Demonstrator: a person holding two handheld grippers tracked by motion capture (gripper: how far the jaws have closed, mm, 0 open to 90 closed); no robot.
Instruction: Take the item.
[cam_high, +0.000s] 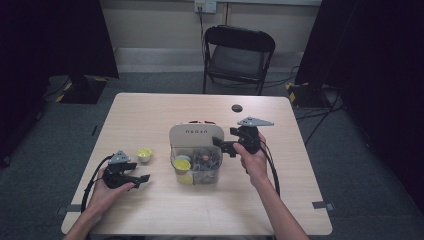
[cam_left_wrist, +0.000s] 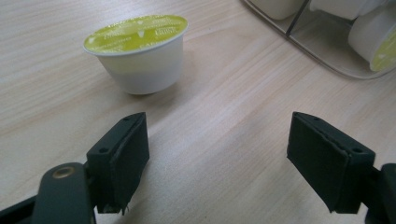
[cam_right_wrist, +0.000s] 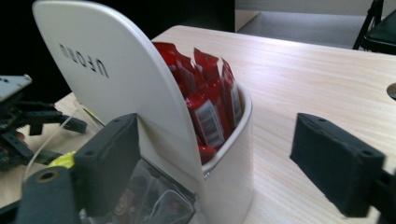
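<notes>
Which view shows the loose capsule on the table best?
The left gripper view: the capsule sits close and sharp ahead of the open jaws, lime lid readable. The high view shows it small, beside the left gripper.

The right gripper (cam_right_wrist: 215, 163) looks along its two black jaws, which stand apart with the corner of a white organiser (cam_right_wrist: 229, 186) between them; whether the pads press on it cannot be told. A tall, rounded white back panel (cam_right_wrist: 116, 79) rises from the organiser, with grey lettering on it. Behind the panel, a curved white pocket holds upright red sachets (cam_right_wrist: 205, 102), one showing a barcode. In front of the panel, low between the jaws, lies a clear plastic compartment (cam_right_wrist: 149, 196), its contents blurred. A bit of yellow-green (cam_right_wrist: 63, 159) shows beside the left jaw. The other gripper (cam_right_wrist: 23, 126) sits farther off at the left edge. The organiser stands on a light wooden table (cam_right_wrist: 308, 79).
</notes>
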